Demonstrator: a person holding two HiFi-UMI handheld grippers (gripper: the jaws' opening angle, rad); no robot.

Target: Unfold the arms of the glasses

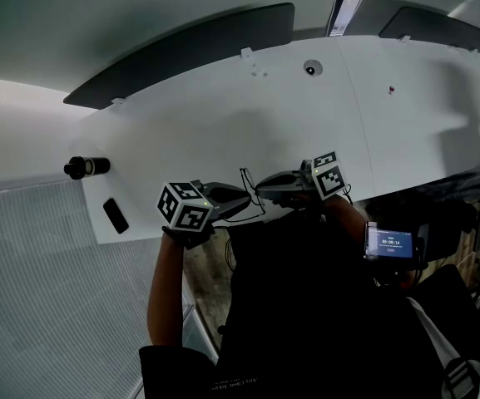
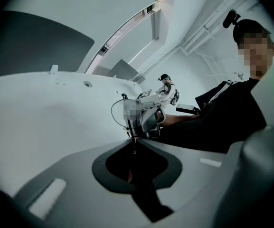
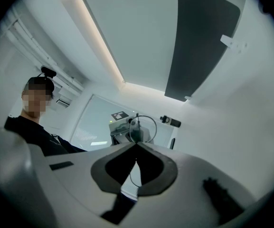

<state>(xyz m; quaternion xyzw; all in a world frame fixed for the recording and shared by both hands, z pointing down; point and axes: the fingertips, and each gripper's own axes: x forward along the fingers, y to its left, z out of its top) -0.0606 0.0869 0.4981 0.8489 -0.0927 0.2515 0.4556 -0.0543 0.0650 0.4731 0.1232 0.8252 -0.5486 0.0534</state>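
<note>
Black wire glasses (image 3: 143, 127) hang between my two tools, over the white tabletop (image 1: 223, 115). I have the left hand-held gripper (image 2: 134, 139) pinched shut on a thin bar of the frame. The right hand-held gripper (image 3: 137, 145) is closed on its wire too, with a lens just beyond the tips.

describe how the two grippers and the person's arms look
The left gripper and right gripper both have grey, tapering jaws with black lining on the inside. Each carries a white cube printed with black square markers. The person wears a dark short-sleeved top, and the forearms are bare.
</note>
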